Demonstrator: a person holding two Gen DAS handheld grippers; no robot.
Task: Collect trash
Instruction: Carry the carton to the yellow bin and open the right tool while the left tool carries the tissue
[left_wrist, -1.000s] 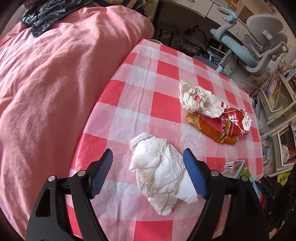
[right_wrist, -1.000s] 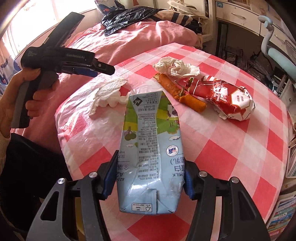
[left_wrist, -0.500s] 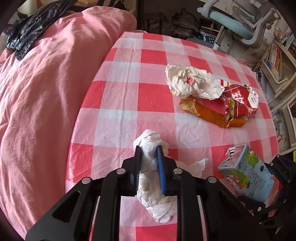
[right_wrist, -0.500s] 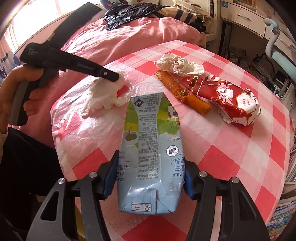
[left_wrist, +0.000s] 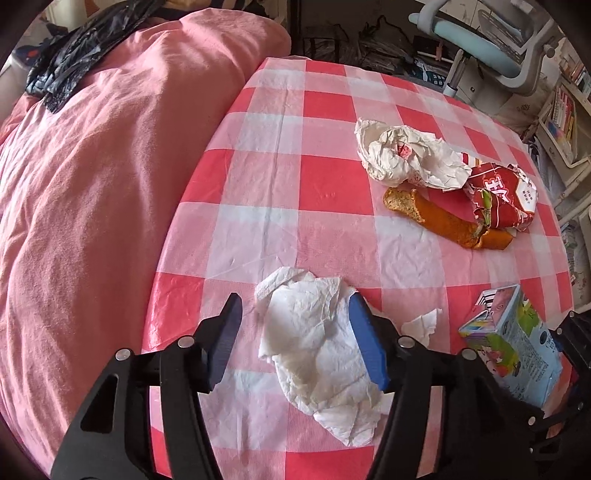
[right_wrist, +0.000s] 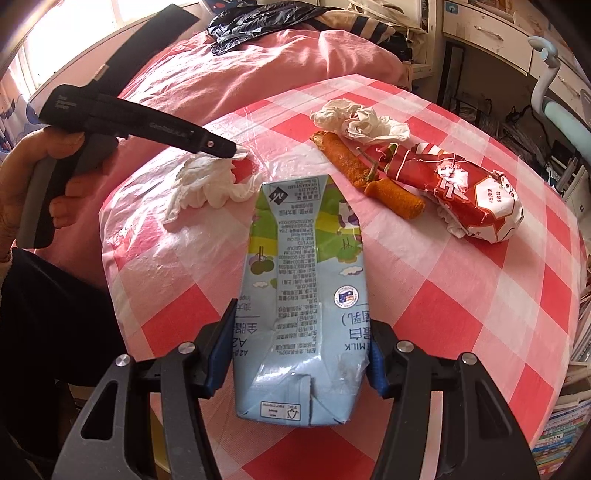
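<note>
White crumpled tissue (left_wrist: 321, 347) lies near the edge of the red-and-white checked tablecloth (left_wrist: 325, 184), between the parted fingers of the left gripper (left_wrist: 295, 328). Its jaws are opening: the right-hand pad sits against the paper, the other stands clear. Just beside it, the right gripper (right_wrist: 297, 354) is clamped on a pale blue milk carton (right_wrist: 303, 295). Farther across the cloth lie a crumpled white wrapper (left_wrist: 406, 155), an orange-brown piece of food (left_wrist: 443, 221) and a red wrapper (left_wrist: 502, 195), bunched together.
</note>
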